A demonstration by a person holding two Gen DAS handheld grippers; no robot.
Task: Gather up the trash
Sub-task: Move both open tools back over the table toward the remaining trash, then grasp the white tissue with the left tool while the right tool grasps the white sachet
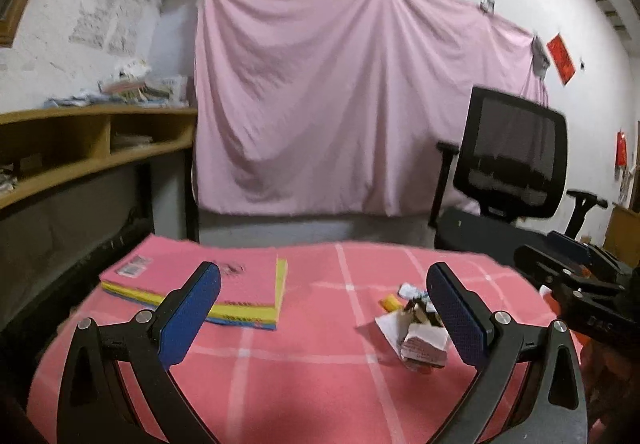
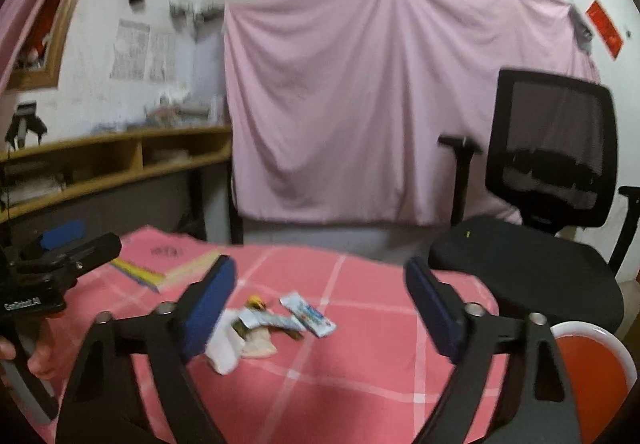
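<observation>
Both claws hang released over the table: the left claw and the right claw each have jaws spread with nothing between the pads. Under them, on the pink checked tablecloth, lies one small heap of trash, with crumpled paper, a few wrappers and a yellow scrap. Beside the right claw stands one red bowl; what it holds cannot be told. Farther left rests one stack of coloured paper. Beyond the table stands one black mesh chair.
</observation>
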